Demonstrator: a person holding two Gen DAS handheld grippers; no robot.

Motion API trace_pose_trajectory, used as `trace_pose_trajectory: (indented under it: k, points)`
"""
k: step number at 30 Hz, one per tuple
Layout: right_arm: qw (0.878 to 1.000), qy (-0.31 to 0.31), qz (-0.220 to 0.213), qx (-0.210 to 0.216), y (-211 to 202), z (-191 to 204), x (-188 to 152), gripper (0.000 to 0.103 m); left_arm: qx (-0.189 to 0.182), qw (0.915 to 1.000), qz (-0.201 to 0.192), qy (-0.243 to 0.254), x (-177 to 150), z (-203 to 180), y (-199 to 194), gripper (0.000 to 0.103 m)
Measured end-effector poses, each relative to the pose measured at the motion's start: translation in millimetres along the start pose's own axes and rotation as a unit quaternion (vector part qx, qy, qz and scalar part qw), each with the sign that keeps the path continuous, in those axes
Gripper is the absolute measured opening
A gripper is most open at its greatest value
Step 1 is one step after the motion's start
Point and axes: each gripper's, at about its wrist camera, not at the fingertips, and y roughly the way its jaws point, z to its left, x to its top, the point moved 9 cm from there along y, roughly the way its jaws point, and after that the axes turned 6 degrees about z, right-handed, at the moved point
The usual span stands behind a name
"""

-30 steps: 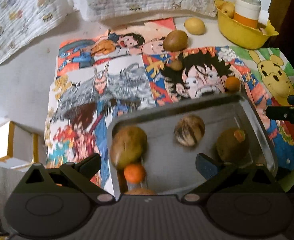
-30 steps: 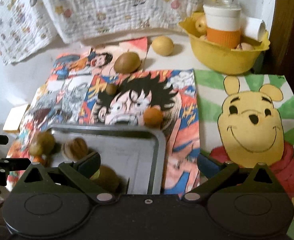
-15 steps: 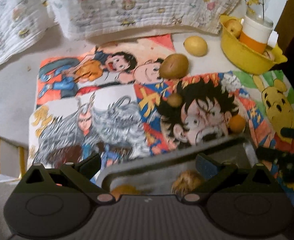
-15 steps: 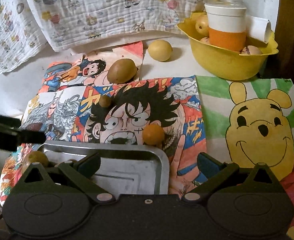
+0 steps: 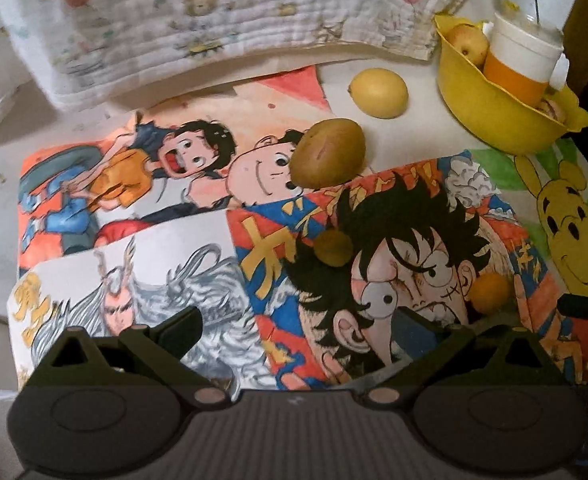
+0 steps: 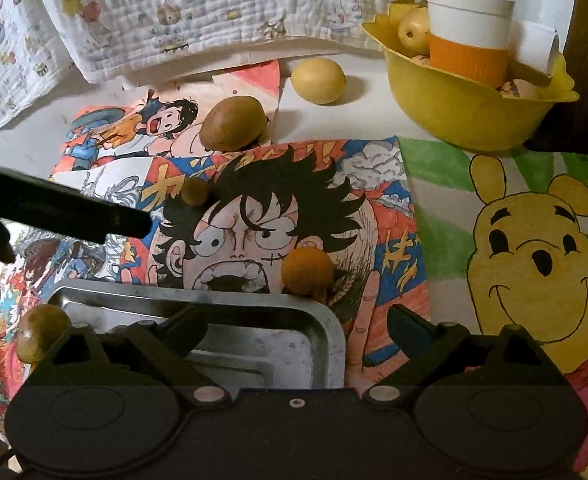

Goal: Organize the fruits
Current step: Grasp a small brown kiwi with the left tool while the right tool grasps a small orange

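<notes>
Fruit count on the table outside the bowl: four. One yellow lemon (image 6: 318,80) on bare tabletop near the yellow bowl (image 6: 466,120); one big brown-green oval fruit (image 6: 233,122) on the cartoon sheets, shallow crease in its skin in the left wrist view; one small brown round fruit (image 6: 194,191) on the black-haired face drawing; one small orange fruit (image 6: 307,270) just past the tray's far rim.

Tray: one metal tray (image 6: 326,344), grey, rounded corners. One brownish round fruit (image 6: 42,332) at its left end; rest of the tray is hidden behind the gripper body, so can't count what else is in it.

Bowl: one yellowish apple-like fruit (image 6: 413,32), plus one white cup with an orange sleeve (image 6: 470,32). Something pale and speckled under the cup, can't identify.

Drawings: hand-coloured cartoon sheets (image 5: 198,168) and a yellow bear sheet (image 6: 534,256). Yellow and orange characters painted on the sheets, not legible to me. No brand or label on the cup. One printed quilt (image 6: 198,12) hangs at the back.

Left gripper (image 5: 300,326): jaws spread wide, nothing between them, over the cartoon sheets.

Right gripper (image 6: 298,322): jaws have just been closing a little yet stand wide apart, nothing between them, over the tray's far right corner, orange fruit just ahead.
</notes>
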Motion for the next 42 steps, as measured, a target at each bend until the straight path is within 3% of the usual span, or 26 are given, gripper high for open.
trace_pose_trajectory:
  k: [23, 33, 35, 37, 42]
  points:
    - [1.0, 0.009, 0.012, -0.016, 30, -5, 25, 0.075, -0.028, 0.9989, -0.014, 0.035, 35, -29, 35, 0.1]
    - [1.0, 0.006, 0.021, -0.021, 38, -2, 24, 0.062, -0.048, 0.9979, -0.014, 0.04, 34, -32, 40, 0.081]
    - [1.0, 0.006, 0.021, -0.021, 39, -1, 25, 0.06, -0.052, 0.9978, -0.014, 0.038, 34, -31, 41, 0.076]
    - [1.0, 0.006, 0.021, -0.022, 40, 0, 26, 0.06, -0.052, 0.9979, -0.017, 0.036, 36, -30, 42, 0.066]
    - [0.999, 0.01, 0.021, -0.022, 42, 1, 27, 0.059, -0.054, 0.998, -0.015, 0.03, 39, -28, 45, 0.058]
